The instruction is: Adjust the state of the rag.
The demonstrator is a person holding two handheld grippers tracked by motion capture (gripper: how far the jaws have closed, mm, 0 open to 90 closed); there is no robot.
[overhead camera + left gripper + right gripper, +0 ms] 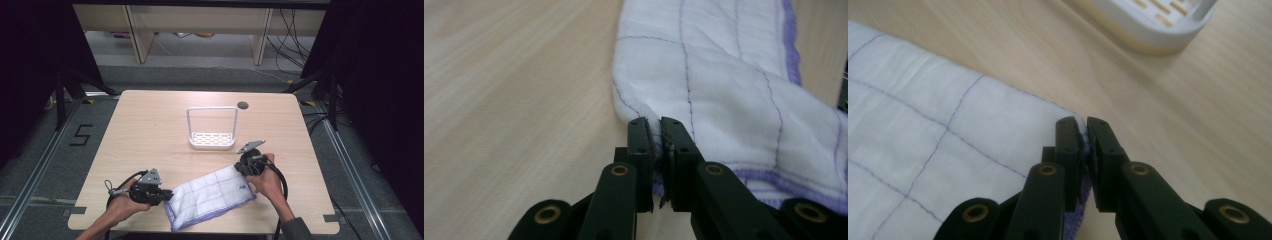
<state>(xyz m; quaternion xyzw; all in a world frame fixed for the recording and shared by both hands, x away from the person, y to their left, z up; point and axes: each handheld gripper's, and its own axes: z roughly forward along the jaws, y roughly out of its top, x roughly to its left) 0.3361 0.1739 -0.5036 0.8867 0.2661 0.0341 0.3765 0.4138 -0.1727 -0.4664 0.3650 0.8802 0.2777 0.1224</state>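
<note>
A white cloth (210, 196) with thin purple grid lines and a purple hem lies folded near the table's front edge. My left gripper (166, 195) is at its left end, and in the left gripper view that gripper (658, 127) is shut on the edge of the cloth (724, 85). My right gripper (239, 170) is at the cloth's far right corner. In the right gripper view, my right gripper (1084, 126) pinches the corner of the cloth (948, 145) between its pads. The cloth rests flat on the wood between the two.
A white rack (212, 129) with a slotted base and a tall hoop handle stands at the table's middle, just beyond the right gripper; its base (1153, 22) is close by. A round cable hole (242, 105) sits behind it. Table (150, 135) edges drop to grey floor.
</note>
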